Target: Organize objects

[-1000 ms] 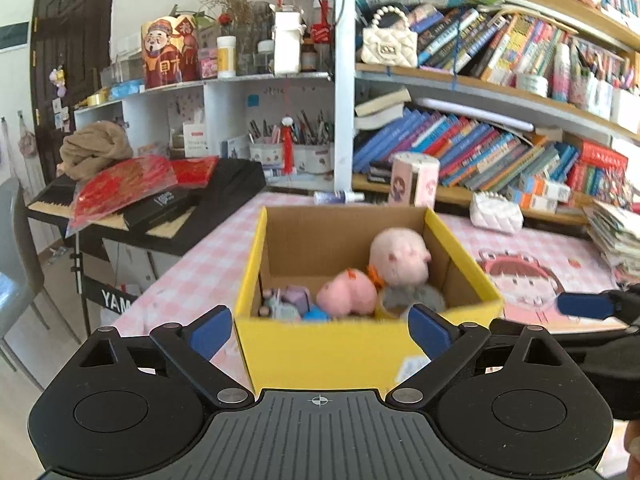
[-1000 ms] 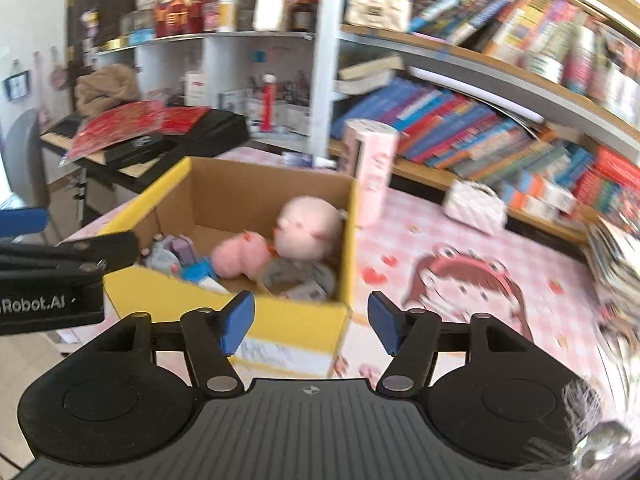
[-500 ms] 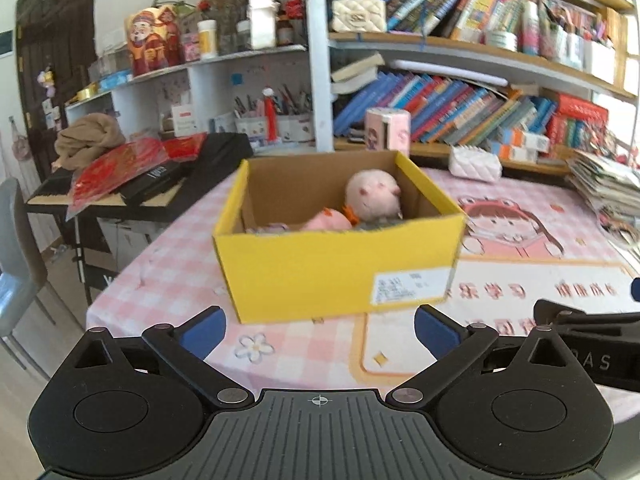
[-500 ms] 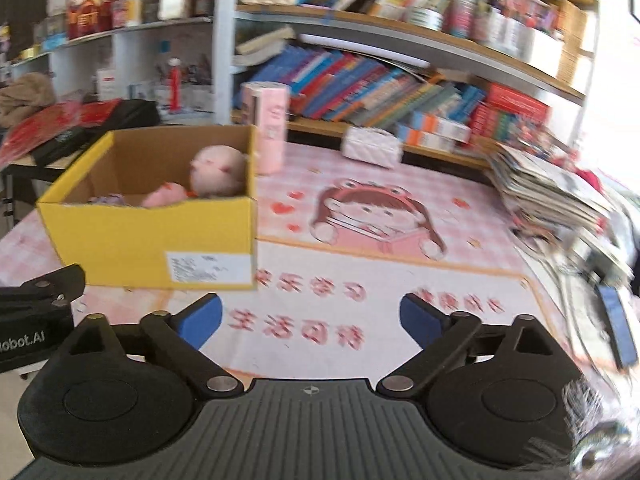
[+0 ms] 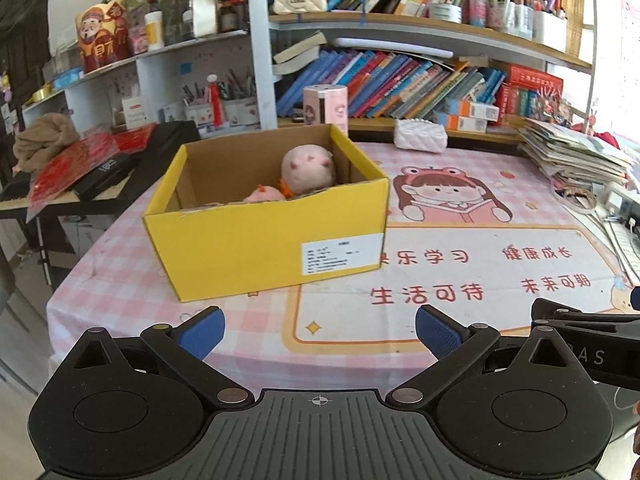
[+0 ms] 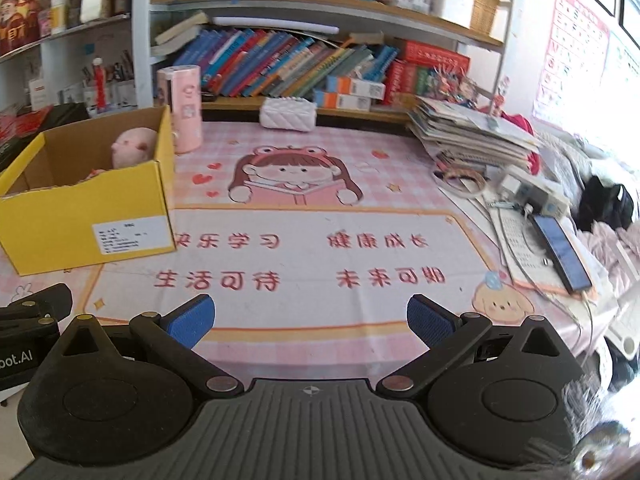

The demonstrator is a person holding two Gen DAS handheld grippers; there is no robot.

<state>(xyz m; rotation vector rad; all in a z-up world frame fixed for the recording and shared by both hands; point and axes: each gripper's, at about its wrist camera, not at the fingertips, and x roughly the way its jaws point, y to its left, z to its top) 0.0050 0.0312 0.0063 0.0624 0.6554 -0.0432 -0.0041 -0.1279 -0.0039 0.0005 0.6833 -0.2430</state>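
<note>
Toys now sit in the yellow box (image 5: 272, 236) ahead of our left gripper (image 5: 318, 330); both jaws released, empty, drawn back over the bench (image 6: 304, 300); right gripper (image 6: 308, 320) opening.

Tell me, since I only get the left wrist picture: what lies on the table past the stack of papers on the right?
Observer: Nearer than the stack of papers, a smartphone lies flat with its screen lit.
Visitor: And the black arm poking in at my right edge?
Observer: That is the right hand-held gripper. Its jaws are opening, with nothing between them.
Visitor: Anything further right?
Observer: A dark bundle, perhaps a bag, sits beyond the phone. I cannot tell exactly what it is.
</note>
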